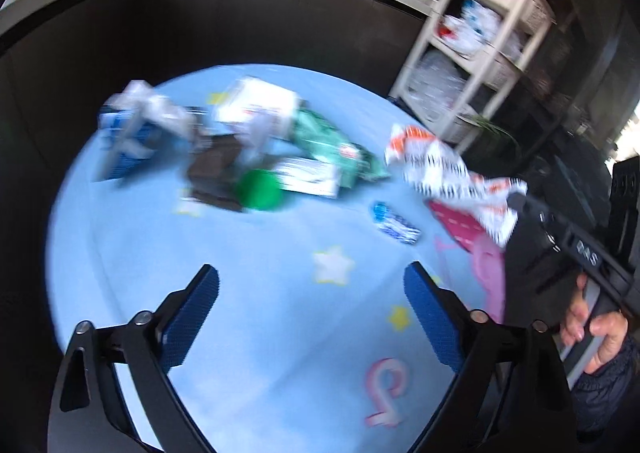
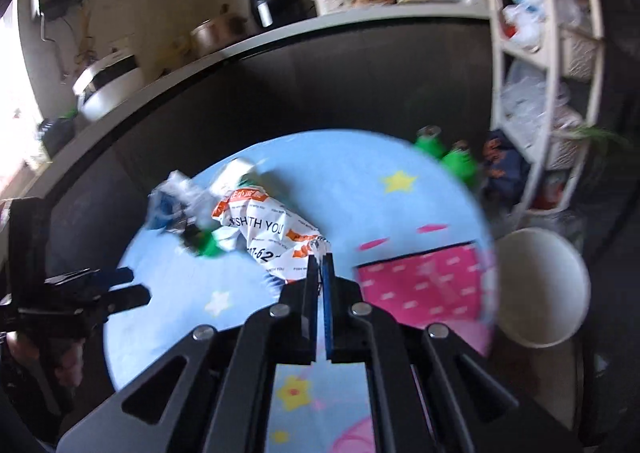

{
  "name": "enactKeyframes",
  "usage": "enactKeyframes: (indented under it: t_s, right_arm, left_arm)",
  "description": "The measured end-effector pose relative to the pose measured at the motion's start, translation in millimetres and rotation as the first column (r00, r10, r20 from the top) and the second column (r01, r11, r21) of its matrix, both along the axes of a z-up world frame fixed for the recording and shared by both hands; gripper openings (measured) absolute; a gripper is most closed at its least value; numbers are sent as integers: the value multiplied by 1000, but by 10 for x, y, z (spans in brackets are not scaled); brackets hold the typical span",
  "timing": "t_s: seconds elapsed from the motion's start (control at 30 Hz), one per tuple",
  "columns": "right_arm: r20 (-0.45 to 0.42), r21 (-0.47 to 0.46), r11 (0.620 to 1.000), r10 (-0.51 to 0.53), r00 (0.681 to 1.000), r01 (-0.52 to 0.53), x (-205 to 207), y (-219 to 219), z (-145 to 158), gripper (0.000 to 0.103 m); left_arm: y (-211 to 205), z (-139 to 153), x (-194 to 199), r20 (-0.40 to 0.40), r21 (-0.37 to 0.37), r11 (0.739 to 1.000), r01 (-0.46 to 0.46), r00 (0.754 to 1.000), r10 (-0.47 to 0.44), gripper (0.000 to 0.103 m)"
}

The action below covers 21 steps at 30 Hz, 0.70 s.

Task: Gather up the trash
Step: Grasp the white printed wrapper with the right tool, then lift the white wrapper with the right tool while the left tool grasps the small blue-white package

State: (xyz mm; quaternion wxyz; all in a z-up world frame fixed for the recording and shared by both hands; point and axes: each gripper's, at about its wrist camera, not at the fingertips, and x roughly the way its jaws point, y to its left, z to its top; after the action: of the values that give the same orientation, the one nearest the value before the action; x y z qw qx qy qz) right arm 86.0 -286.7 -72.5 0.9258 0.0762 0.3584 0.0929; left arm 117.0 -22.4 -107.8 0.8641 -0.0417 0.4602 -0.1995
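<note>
A round blue mat [image 1: 256, 333] holds scattered trash; the right gripper [image 2: 319, 253] pinches the white-and-orange wrapper [image 2: 272, 233], the left gripper [image 1: 312, 285] hovers spread wide

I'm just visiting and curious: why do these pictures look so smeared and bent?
Left wrist view: motion blur smears the trash pile, while the left gripper stays sharp. Right wrist view: the fisheye lens bends the counter edge, bright window glare washes out the left side, and the printed wrapper is only partly readable.
</note>
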Motion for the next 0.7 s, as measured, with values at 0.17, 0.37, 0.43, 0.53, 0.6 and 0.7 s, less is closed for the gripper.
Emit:
enactKeyframes:
  t_s: [0.17,0.37,0.43,0.53,0.6,0.7]
  right_arm:
    - [16,-56,998,-13,1000,14,-76,-83,27,4]
    - [6,-46,998,-30,1000,30,-174,-230,-80,5]
    - [1,-34,998,-49,999,49,-156,-324,-109,5]
    - [-1,-23,997,-74,997,74,-183,-469,-133,5]
    - [-5,-15,996,-82,997,82,-193,-526,-151,5]
    - [-18,-11,997,-82,996,82,-190,-575,-201,5]
  left_arm:
    - [-490,-163,180,-55,-60,997,51,997,-54,62]
    - [-889,-411,501,-149,-92,995,-31,989,17,45]
    - [-946,-463,564,-167,-92,995,-49,985,33,42]
    - [-1044,-527,632,-178,-74,995,-61,983,47,40]
    - [-1077,-548,649,-175,-53,997,-58,983,48,38]
    - [-1133,-547,650,-157,-18,999,-42,987,39,33]
